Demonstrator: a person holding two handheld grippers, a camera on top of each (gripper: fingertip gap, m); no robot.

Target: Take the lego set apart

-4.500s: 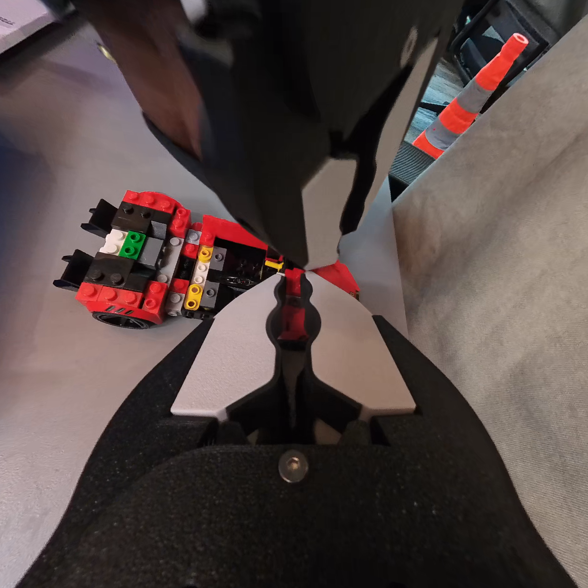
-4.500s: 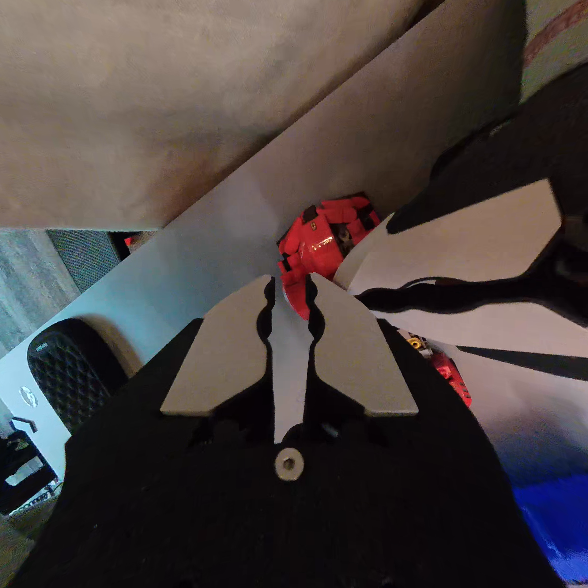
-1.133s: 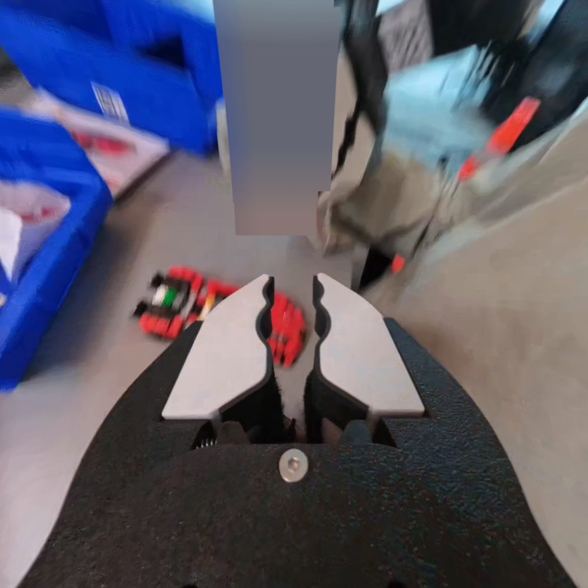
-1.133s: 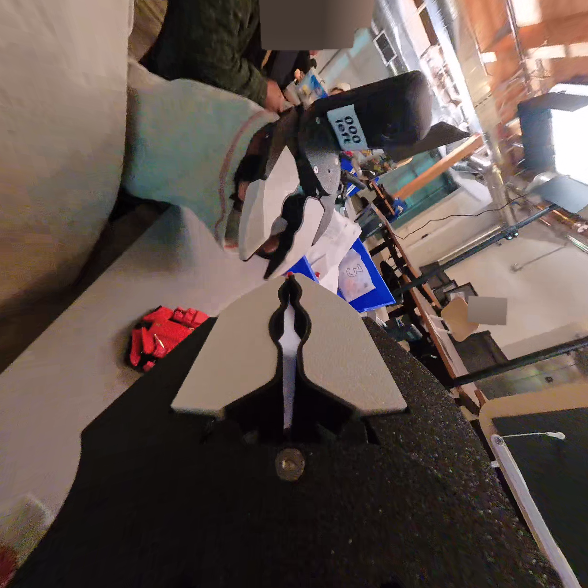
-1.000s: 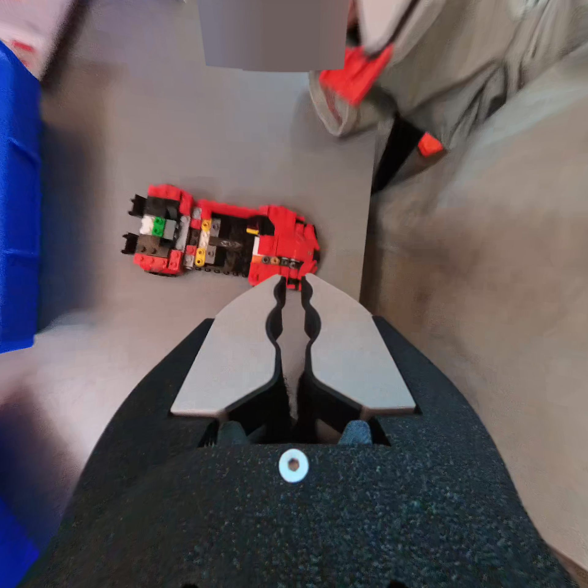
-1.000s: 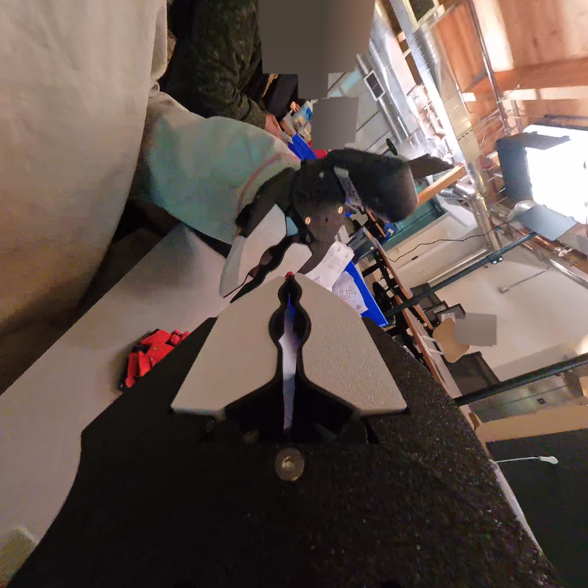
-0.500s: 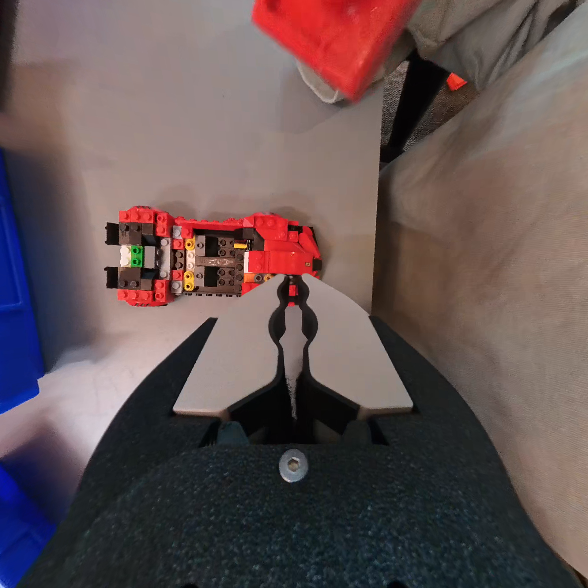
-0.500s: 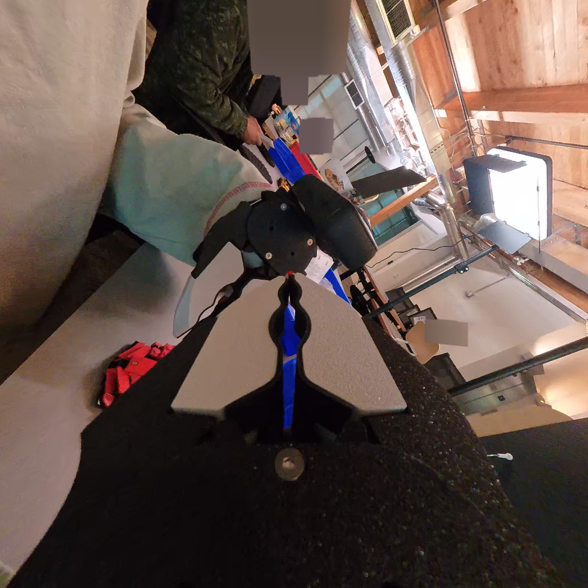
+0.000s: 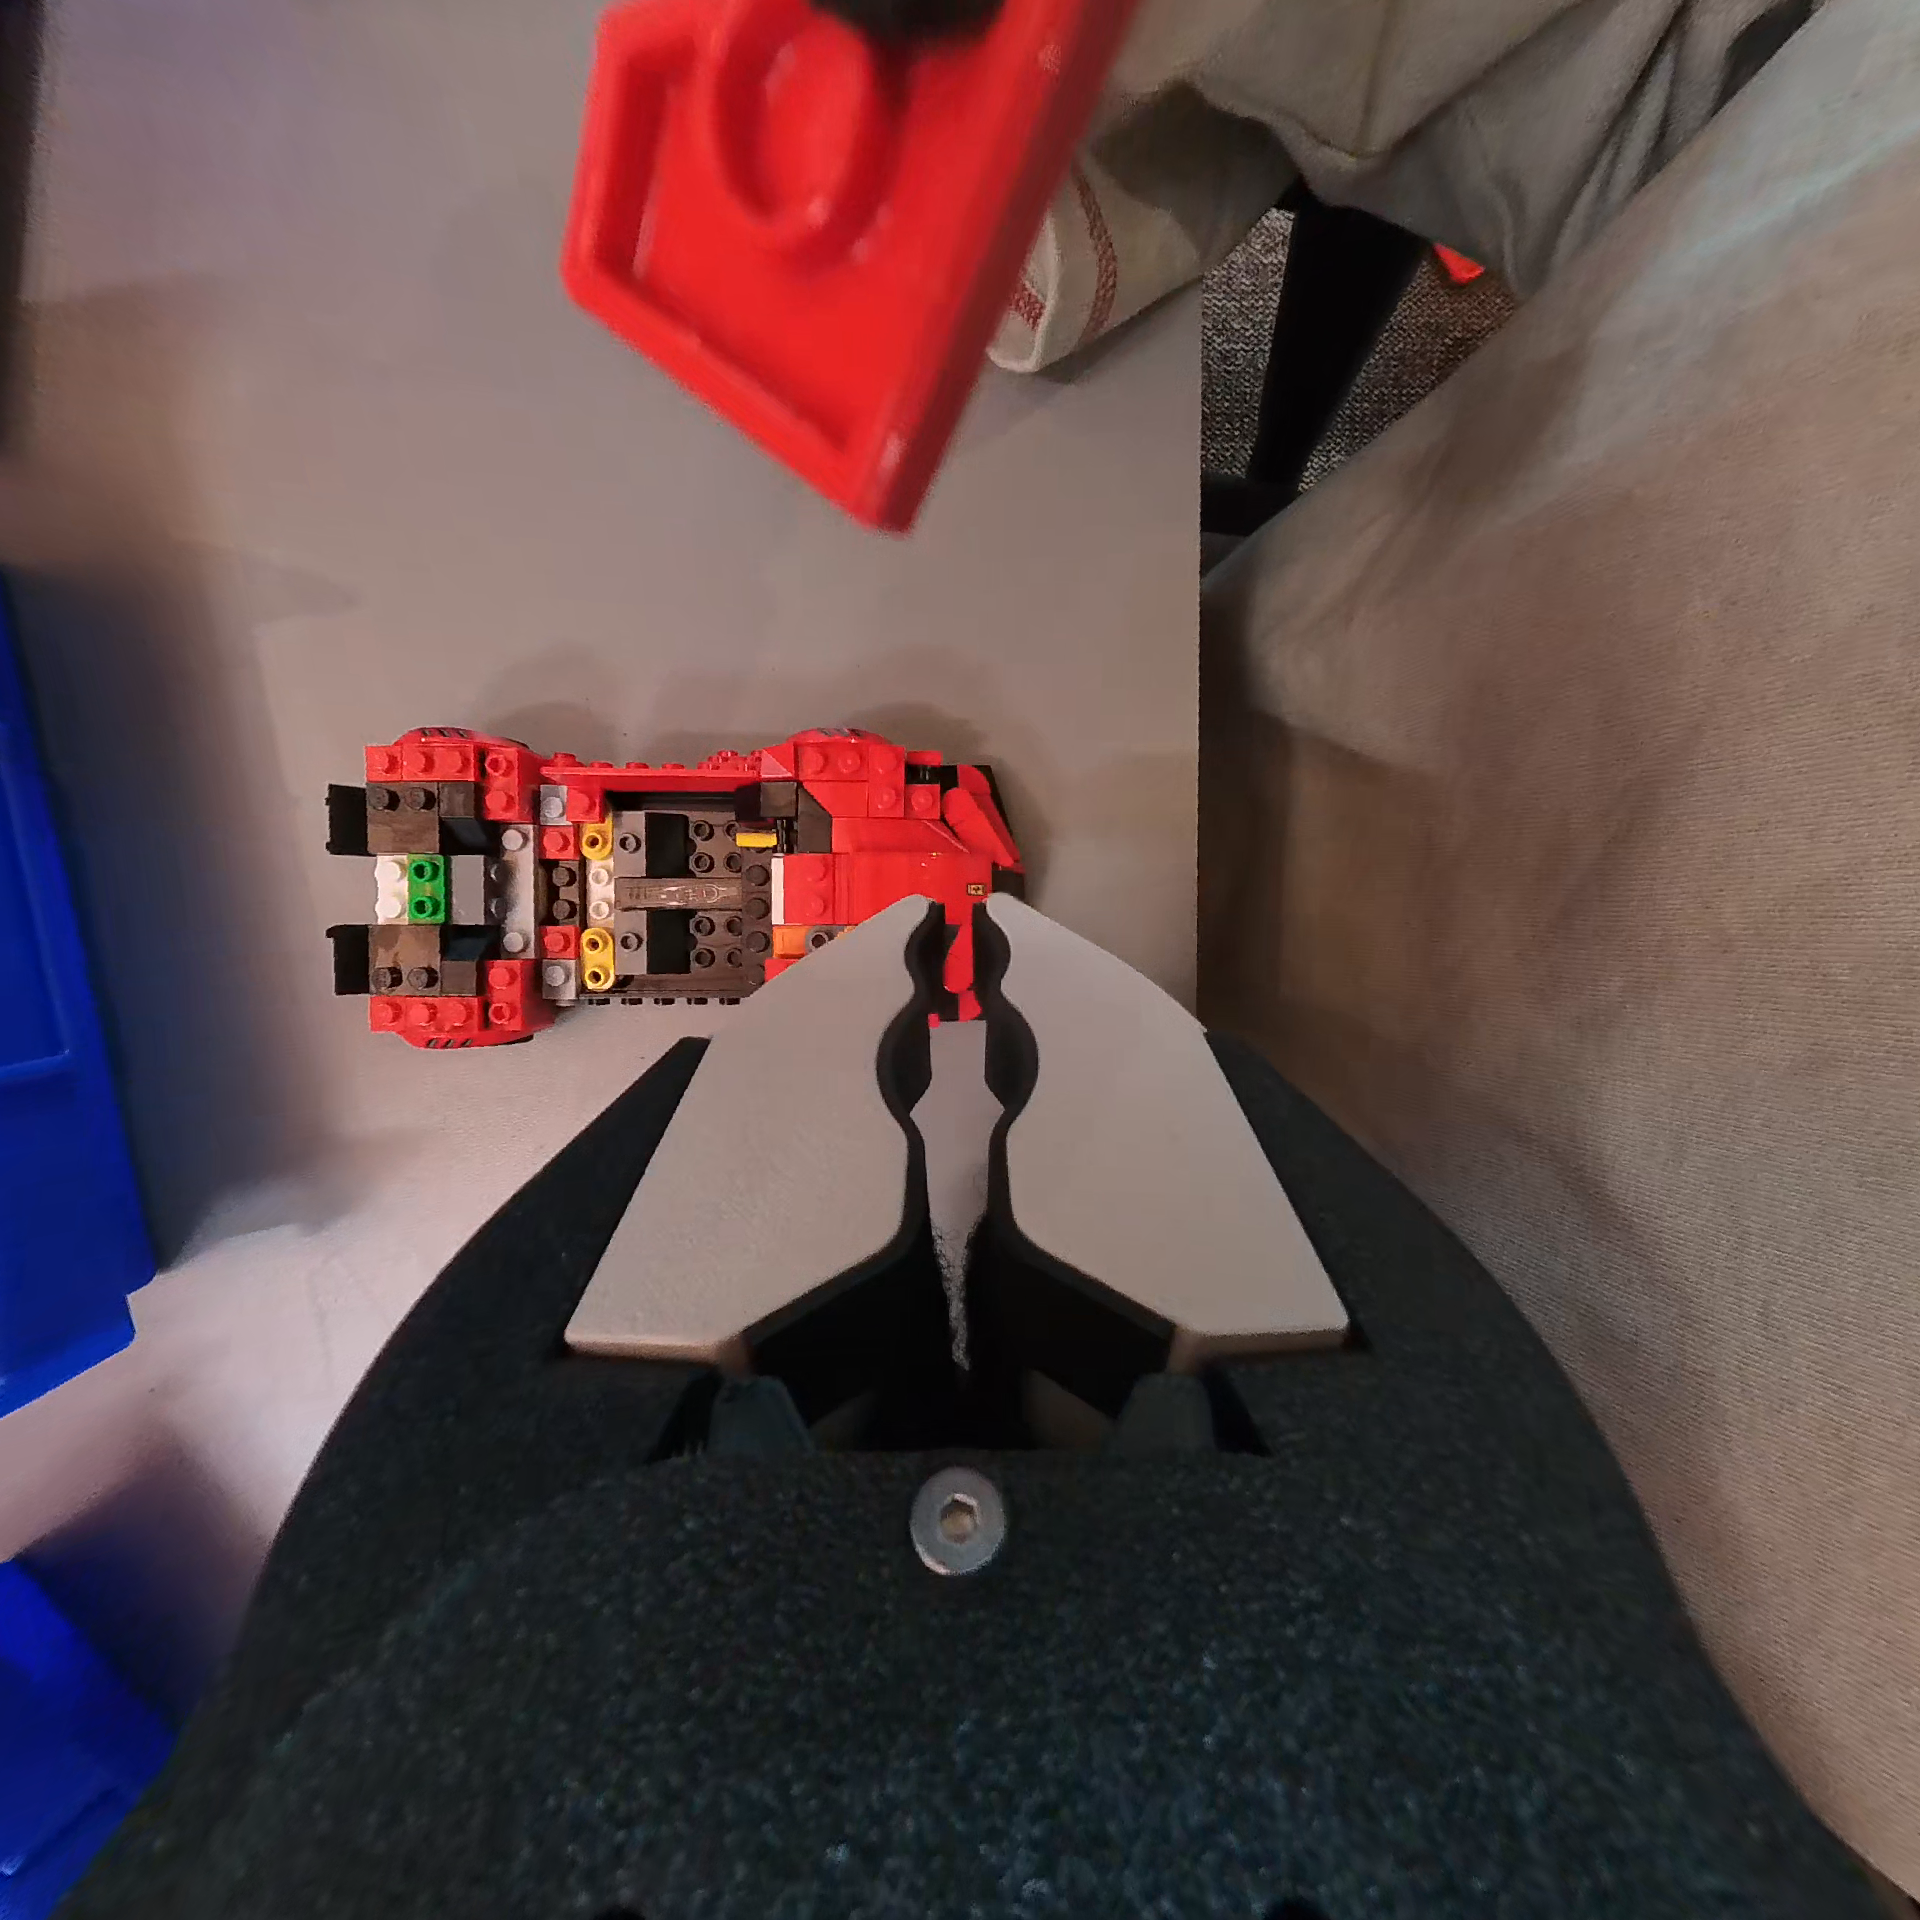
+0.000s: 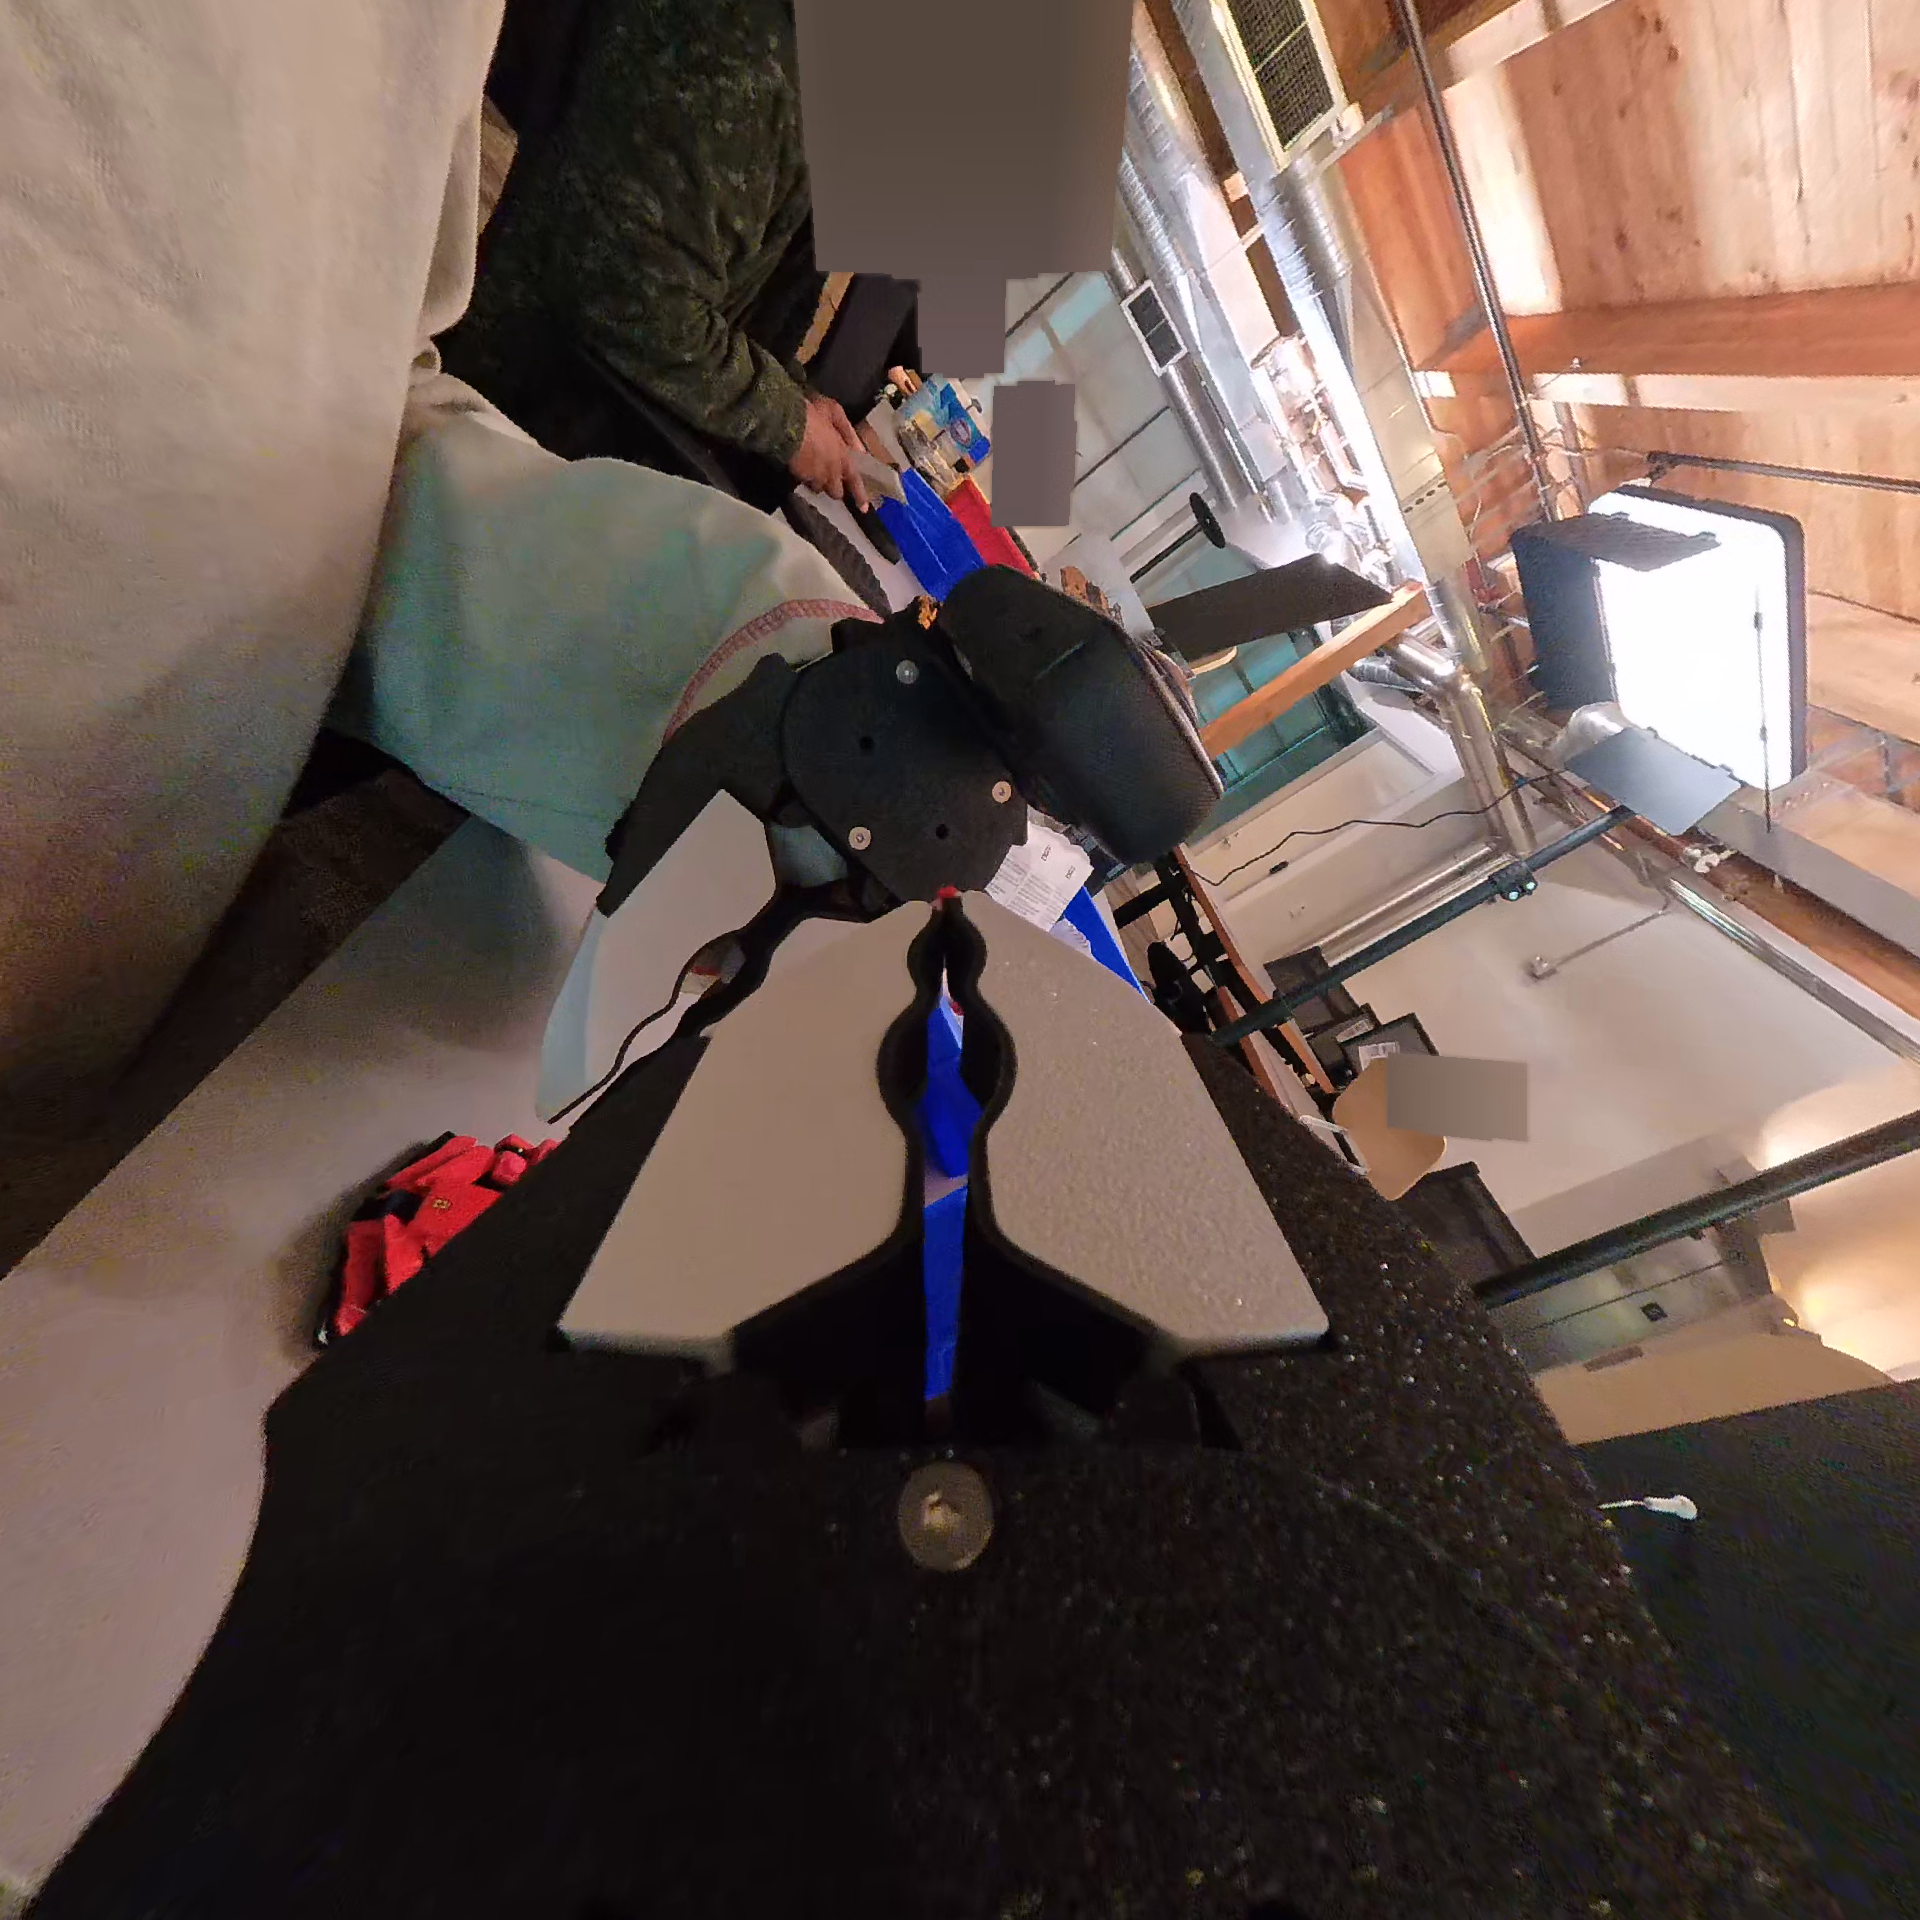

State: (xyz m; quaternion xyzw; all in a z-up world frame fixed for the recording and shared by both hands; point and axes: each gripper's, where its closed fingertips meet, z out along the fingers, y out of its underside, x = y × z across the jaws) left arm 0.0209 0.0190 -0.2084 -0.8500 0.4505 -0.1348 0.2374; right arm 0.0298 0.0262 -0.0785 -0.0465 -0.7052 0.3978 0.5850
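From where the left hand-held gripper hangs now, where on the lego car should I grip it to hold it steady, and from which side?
Probably the red hood, pinched across its width from straight above. The lego car lies upright on the table, and the hood is its smoothest solid block. The left hand-held gripper, nearly shut, already hangs over that end and must open first.

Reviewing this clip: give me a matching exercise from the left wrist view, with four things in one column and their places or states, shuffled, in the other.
Things:
1. lego car
2. red plate
3. blue bin
4. green brick

Places or states:
a. at the view's left edge
b. in the air close to the camera, held by the right gripper
c. lying on the grey table, its interior exposed
d. built into the car's end, beside a white brick

Pairs: 1-c, 2-b, 3-a, 4-d
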